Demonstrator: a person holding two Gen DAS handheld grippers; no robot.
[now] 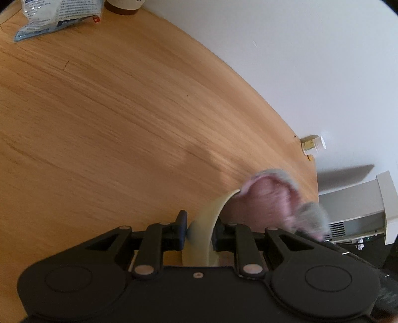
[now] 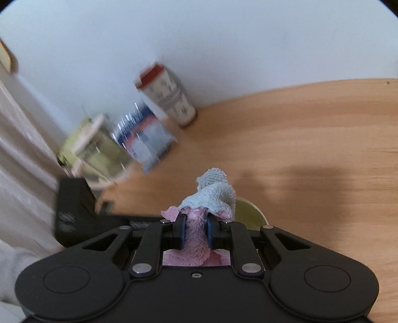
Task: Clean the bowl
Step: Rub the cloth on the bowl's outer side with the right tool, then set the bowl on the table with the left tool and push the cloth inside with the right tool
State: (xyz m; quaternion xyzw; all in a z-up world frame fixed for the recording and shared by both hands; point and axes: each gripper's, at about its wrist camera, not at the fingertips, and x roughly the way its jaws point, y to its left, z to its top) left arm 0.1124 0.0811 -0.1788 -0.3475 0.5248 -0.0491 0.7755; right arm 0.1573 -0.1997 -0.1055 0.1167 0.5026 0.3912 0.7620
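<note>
In the left wrist view my left gripper (image 1: 199, 228) is shut on the rim of a pale yellow bowl (image 1: 214, 213), held tilted on its edge above the wooden table (image 1: 112, 111). A pink and grey cloth (image 1: 273, 198), blurred, lies against the bowl's inner side to the right. In the right wrist view my right gripper (image 2: 195, 231) is shut on that pink and pale blue cloth (image 2: 214, 193), which bunches up past the fingertips. Part of the yellow bowl (image 2: 251, 213) shows just behind the cloth on the right.
A plastic bag (image 1: 57, 17) and a brown-based cup (image 1: 124, 7) lie at the table's far left corner, a small white-capped bottle (image 1: 313, 144) at its right edge. Against the wall stand a red-topped carton (image 2: 166, 94), a blue packet (image 2: 144, 134), a yellowish jar (image 2: 99, 151).
</note>
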